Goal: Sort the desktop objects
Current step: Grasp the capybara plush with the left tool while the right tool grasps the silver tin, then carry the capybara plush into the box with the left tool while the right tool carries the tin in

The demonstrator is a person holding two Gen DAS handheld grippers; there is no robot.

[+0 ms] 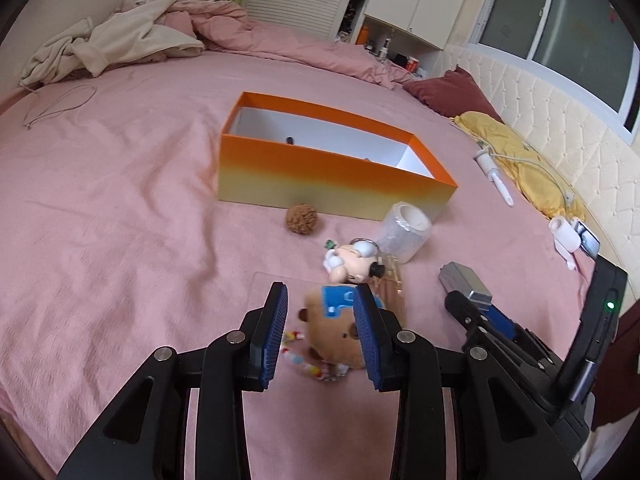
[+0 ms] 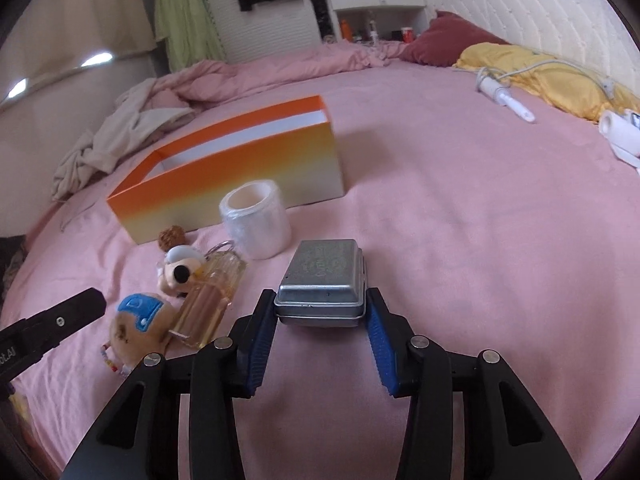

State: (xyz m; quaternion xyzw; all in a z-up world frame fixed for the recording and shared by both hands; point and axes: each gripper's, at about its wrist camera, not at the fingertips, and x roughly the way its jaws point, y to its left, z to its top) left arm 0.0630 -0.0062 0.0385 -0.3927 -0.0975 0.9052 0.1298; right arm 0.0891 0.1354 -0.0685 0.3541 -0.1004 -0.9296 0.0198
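Note:
An orange open box (image 1: 320,172) (image 2: 240,168) stands on the pink bed. In front of it lie a brown walnut-like ball (image 1: 301,219) (image 2: 171,237), a clear tape roll (image 1: 405,232) (image 2: 256,224), a cartoon figure keychain (image 1: 350,264) (image 2: 180,270), a clear amber bottle (image 2: 208,300) and a brown plush toy (image 1: 330,328) (image 2: 138,326). My left gripper (image 1: 320,304) is open, its fingers on either side of the plush toy. My right gripper (image 2: 320,304) is shut on a silver metal tin (image 2: 322,280), also in the left wrist view (image 1: 464,280).
A crumpled blanket and cream clothes (image 1: 120,36) lie at the back left. A maroon pillow (image 1: 452,92), a yellow cloth (image 1: 516,156), a white charger with cable (image 1: 494,176) and a small white device (image 1: 566,236) lie along the padded headboard on the right.

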